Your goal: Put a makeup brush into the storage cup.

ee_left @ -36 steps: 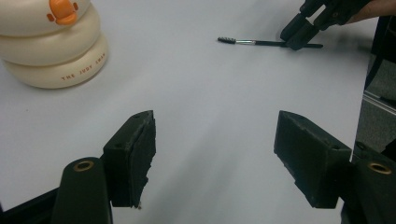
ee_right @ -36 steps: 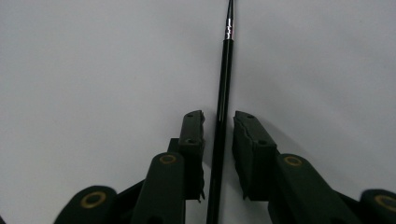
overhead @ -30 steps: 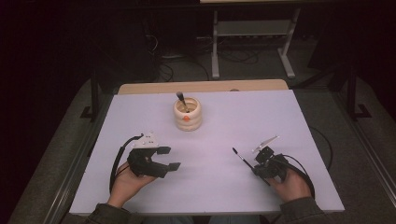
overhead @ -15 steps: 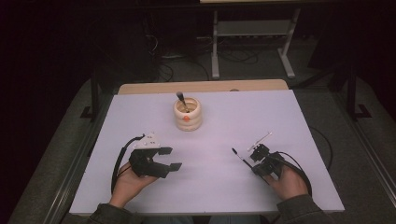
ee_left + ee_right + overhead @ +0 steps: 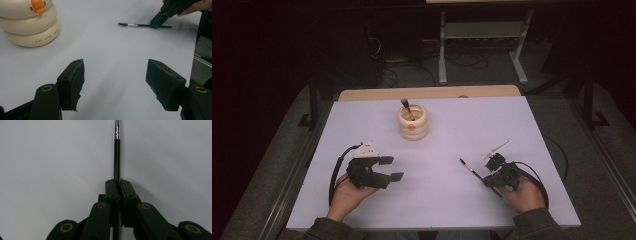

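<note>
Mascara wand (image 5: 472,170), pinched by its handle in my right gripper (image 5: 492,176) with fingers clamped tight, hovers low over the bench (image 5: 462,125) well right of the holder (image 5: 412,122), while my left gripper (image 5: 393,168) waits wide open, empty.

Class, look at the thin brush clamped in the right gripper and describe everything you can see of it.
The brush is a slim black wand with a short silvery collar and a small dark bristled tip, like a mascara wand. It lies nearly level, low over the white table. The right gripper is shut on its handle end, fingers pressed on both sides; the tip points away, free.
</note>
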Demonstrator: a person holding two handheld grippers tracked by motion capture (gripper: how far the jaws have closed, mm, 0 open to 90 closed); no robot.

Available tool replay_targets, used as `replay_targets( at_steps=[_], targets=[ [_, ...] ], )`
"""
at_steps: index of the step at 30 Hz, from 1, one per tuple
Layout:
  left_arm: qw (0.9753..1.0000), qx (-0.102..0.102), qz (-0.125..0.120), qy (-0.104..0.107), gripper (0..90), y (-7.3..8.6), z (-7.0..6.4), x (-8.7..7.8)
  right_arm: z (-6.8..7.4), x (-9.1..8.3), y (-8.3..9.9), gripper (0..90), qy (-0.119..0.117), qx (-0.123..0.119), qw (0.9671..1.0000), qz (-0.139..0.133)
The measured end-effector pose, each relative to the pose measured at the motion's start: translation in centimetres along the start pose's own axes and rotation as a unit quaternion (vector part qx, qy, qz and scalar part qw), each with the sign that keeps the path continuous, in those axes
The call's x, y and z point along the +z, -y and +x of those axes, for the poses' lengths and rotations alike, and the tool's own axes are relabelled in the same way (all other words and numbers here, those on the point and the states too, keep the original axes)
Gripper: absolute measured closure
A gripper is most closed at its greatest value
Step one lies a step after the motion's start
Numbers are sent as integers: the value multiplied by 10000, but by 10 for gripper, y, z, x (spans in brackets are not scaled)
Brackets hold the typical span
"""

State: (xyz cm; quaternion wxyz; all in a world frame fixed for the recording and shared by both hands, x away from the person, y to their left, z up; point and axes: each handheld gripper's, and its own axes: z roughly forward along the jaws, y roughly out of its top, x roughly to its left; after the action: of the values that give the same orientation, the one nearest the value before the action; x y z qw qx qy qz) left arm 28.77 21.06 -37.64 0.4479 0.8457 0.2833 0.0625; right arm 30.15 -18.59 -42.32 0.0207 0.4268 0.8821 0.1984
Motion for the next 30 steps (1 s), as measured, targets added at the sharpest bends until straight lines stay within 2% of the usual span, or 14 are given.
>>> replay_targets(
  at_steps=[10, 12, 17, 22, 27, 30],
  targets=[
    [10000, -2, -3, 69, 308, -1, 0, 0, 0, -10, 0, 853, 16, -28, 9998, -219],
    [9999, -28, -22, 127, 308, -1, -1, 2, 1, -13, 0, 853, -83, -5, 9995, -298],
    [9997, 15, 18, 242, 309, -5, -4, 7, 11, -22, -3, 853, -134, -182, 9984, -517],
    [9992, 94, 54, 384, 313, -10, -10, 12, 26, -33, -9, 852, -286, -388, 9958, -775],
    [9984, 141, 249, 482, 315, -11, -13, 19, 44, -40, -16, 852, -493, -758, 9910, -985],
    [9981, 153, 223, 551, 323, -11, -14, 19, 49, -44, -20, 852, -723, -771, 9881, -1122]
  ],
)
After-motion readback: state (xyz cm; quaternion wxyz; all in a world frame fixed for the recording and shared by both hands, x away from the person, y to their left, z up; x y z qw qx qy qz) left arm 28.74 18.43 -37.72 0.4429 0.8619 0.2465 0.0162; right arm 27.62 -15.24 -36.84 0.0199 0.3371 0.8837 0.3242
